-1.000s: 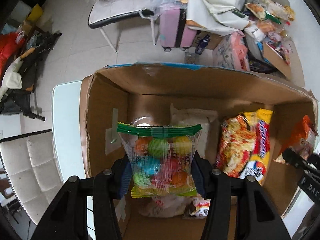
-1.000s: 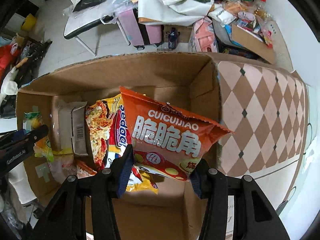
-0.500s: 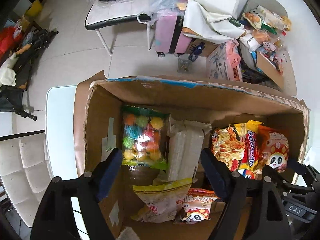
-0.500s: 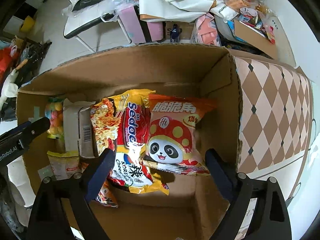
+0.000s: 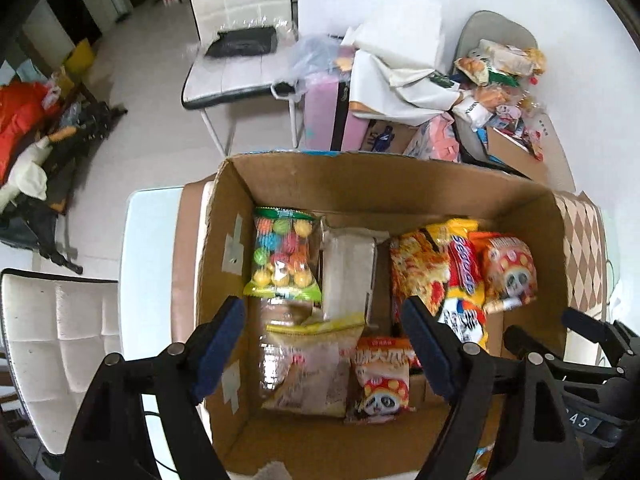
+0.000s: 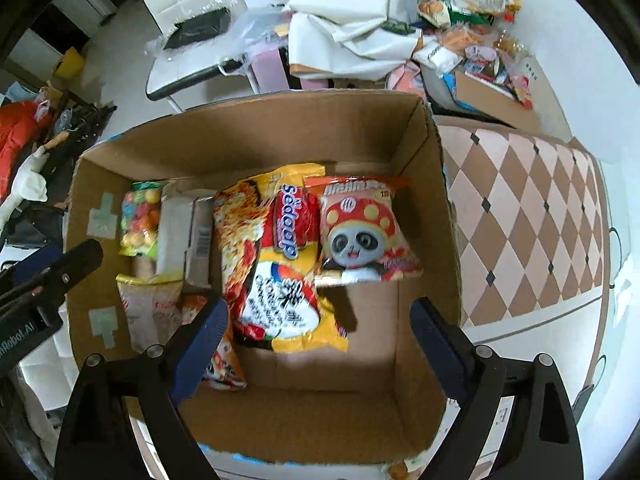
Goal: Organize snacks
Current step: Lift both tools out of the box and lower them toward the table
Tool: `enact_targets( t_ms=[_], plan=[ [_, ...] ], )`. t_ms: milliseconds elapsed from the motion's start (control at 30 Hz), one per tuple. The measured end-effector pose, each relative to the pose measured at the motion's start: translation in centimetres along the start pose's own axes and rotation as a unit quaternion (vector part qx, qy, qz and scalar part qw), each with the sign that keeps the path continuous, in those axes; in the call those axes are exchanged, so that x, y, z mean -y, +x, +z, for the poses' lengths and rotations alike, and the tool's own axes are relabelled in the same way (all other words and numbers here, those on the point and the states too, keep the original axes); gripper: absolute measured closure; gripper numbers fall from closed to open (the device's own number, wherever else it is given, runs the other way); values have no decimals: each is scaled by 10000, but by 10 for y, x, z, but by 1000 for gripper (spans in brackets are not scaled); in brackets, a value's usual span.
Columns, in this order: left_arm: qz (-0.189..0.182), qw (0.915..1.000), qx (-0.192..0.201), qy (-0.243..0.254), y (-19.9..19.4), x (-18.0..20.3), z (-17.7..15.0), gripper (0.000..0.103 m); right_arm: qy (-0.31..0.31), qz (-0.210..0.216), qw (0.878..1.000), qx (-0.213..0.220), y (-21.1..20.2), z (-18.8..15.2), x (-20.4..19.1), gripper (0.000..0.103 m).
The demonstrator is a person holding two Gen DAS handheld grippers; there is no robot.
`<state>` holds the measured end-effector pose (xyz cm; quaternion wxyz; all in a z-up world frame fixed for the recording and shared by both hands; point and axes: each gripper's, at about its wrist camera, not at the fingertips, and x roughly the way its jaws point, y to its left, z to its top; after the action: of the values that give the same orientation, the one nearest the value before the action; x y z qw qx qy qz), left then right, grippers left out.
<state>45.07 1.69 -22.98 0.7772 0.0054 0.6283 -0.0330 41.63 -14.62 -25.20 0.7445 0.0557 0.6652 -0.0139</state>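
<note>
An open cardboard box (image 5: 360, 176) (image 6: 256, 136) holds several snacks. A clear bag of coloured candy balls (image 5: 285, 256) (image 6: 140, 220) lies at its far left beside a grey carton (image 5: 348, 272) (image 6: 180, 240). A yellow Sedaap noodle pack (image 5: 452, 272) (image 6: 276, 256) and an orange panda snack bag (image 5: 508, 268) (image 6: 360, 232) lie to the right. Small bags (image 5: 316, 364) lie at the near left. My left gripper (image 5: 324, 344) is open and empty above the box. My right gripper (image 6: 316, 344) is open and empty above the box.
The box stands on a table with a brown diamond-pattern cloth (image 6: 520, 216). White chairs (image 5: 52, 344) (image 5: 236, 40) stand at the left and behind. A pile of snacks and boxes (image 5: 496, 80) lies on the floor at the back right, next to a pink suitcase (image 5: 328, 116).
Both grippers opened and let go: the candy bag dropped into the box's far left, the panda bag into its right. Both grippers have since pulled up and back.
</note>
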Motion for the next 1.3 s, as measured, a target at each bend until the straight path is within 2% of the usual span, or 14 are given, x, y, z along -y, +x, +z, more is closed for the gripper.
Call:
enact_targets(
  t_ms=[67, 367, 567, 867, 1000, 1067, 1100, 1133, 1167, 1300],
  plan=[
    [5, 9999, 108, 32, -9, 3, -8, 15, -28, 8, 9999, 125, -10, -11, -4, 9],
    [-102, 9975, 682, -137, -56, 2, -54, 14, -182, -110, 9971, 737, -54, -59, -12, 9],
    [-41, 9948, 1009, -144, -91, 2, -84, 14, -97, 16, 9942, 1069, -93, -87, -7, 9],
    [-130, 9923, 1216, -194, -133, 3, -126, 14, 24, 267, 9907, 1337, -139, -129, 2, 9],
    [-85, 9925, 1213, -143, -141, 9, -150, 14, 117, 514, 9920, 1149, -143, -153, 12, 9],
    [-116, 9936, 1118, -149, -137, 12, -160, 14, 282, 662, 9926, 974, -138, -168, 25, 5],
    [-128, 9941, 1065, -156, -133, 14, -166, 11, 339, 688, 9928, 921, -135, -173, 28, 5],
    [-131, 9948, 996, -168, -129, 15, -171, 3, 437, 700, 9930, 849, -130, -180, 35, 5],
    [-130, 9953, 945, -173, -125, 16, -175, 1, 577, 687, 9932, 739, -122, -190, 46, 5],
    [-146, 9980, 572, -216, -97, 19, -197, 1, 1112, 662, 9913, 251, -87, -225, 84, 5]
  ],
)
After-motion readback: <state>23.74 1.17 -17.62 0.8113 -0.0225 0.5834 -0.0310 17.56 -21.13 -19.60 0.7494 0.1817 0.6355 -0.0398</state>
